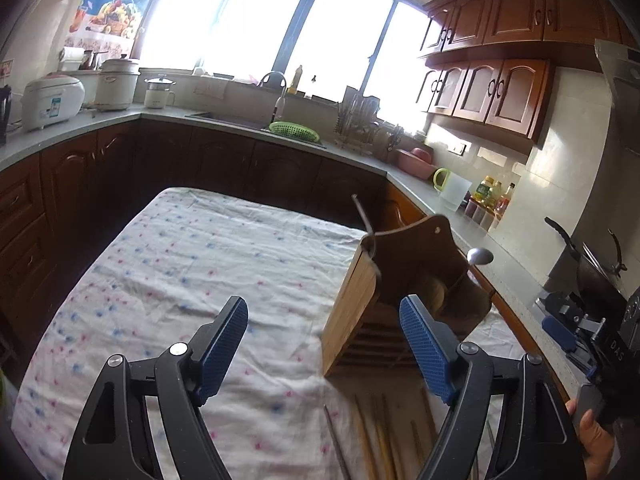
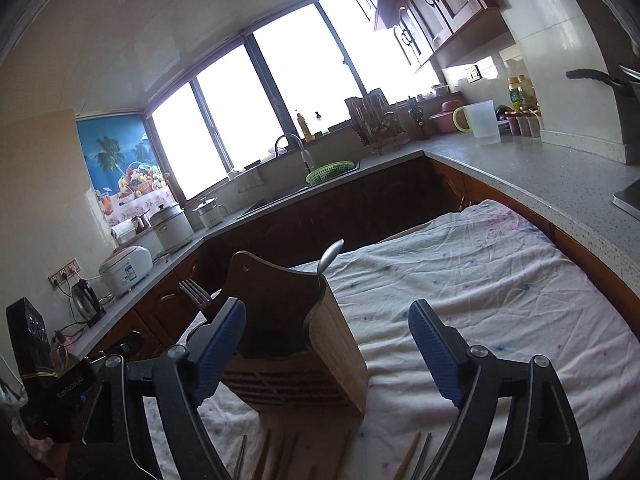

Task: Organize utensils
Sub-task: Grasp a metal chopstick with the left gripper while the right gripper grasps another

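A wooden utensil holder (image 1: 372, 300) stands on the cloth-covered table (image 1: 180, 260); it also shows in the right wrist view (image 2: 304, 332). A metal spoon (image 1: 479, 257) and a dark utensil handle (image 1: 362, 212) stick out of it; the spoon (image 2: 333, 255) and a fork (image 2: 196, 292) show from the right. Chopsticks (image 1: 372, 432) lie on the cloth in front of the holder, also low in the right wrist view (image 2: 280, 456). My left gripper (image 1: 324, 316) is open and empty, just in front of the holder. My right gripper (image 2: 328, 320) is open and empty, also facing the holder.
Grey counters with dark wood cabinets run around the table. A sink with a green basket (image 1: 294, 130), rice cookers (image 1: 52, 100), a dish rack (image 1: 360, 120), a clear jug (image 1: 452, 190) and bottles (image 1: 494, 196) stand on them. The right gripper's body (image 1: 592, 332) is at the table's right edge.
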`<act>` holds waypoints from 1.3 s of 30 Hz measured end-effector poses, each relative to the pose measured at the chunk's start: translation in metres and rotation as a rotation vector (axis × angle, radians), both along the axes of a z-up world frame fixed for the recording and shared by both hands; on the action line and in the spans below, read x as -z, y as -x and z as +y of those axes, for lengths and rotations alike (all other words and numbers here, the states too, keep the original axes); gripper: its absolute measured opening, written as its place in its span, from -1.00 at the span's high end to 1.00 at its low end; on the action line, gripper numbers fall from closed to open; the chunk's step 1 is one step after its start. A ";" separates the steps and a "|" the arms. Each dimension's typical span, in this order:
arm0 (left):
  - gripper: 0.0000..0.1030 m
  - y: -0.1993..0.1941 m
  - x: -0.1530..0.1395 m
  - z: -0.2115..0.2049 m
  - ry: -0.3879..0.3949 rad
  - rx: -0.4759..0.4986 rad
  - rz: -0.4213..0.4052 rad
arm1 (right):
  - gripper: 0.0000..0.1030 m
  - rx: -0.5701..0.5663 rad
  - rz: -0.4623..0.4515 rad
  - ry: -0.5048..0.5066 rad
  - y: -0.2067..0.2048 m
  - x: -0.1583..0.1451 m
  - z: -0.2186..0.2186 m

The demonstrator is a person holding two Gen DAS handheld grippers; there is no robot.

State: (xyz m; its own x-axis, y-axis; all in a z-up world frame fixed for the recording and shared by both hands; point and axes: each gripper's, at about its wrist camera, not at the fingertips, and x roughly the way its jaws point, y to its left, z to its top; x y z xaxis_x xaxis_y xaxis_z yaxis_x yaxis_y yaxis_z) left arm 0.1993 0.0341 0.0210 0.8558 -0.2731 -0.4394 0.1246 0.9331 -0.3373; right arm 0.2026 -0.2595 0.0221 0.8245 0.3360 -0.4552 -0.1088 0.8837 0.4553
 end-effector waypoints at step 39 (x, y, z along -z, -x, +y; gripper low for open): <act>0.15 -0.018 0.061 -0.047 -0.096 0.117 0.396 | 0.34 0.013 0.380 0.189 0.050 0.082 -0.008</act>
State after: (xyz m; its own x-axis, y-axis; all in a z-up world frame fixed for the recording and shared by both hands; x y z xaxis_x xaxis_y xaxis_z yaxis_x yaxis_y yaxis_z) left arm 0.2178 -0.0129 -0.0398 0.5815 -0.3002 -0.7561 0.1099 0.9499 -0.2927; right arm 0.1522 -0.2678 -0.0595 0.5900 0.2081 -0.7801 0.0477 0.9555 0.2910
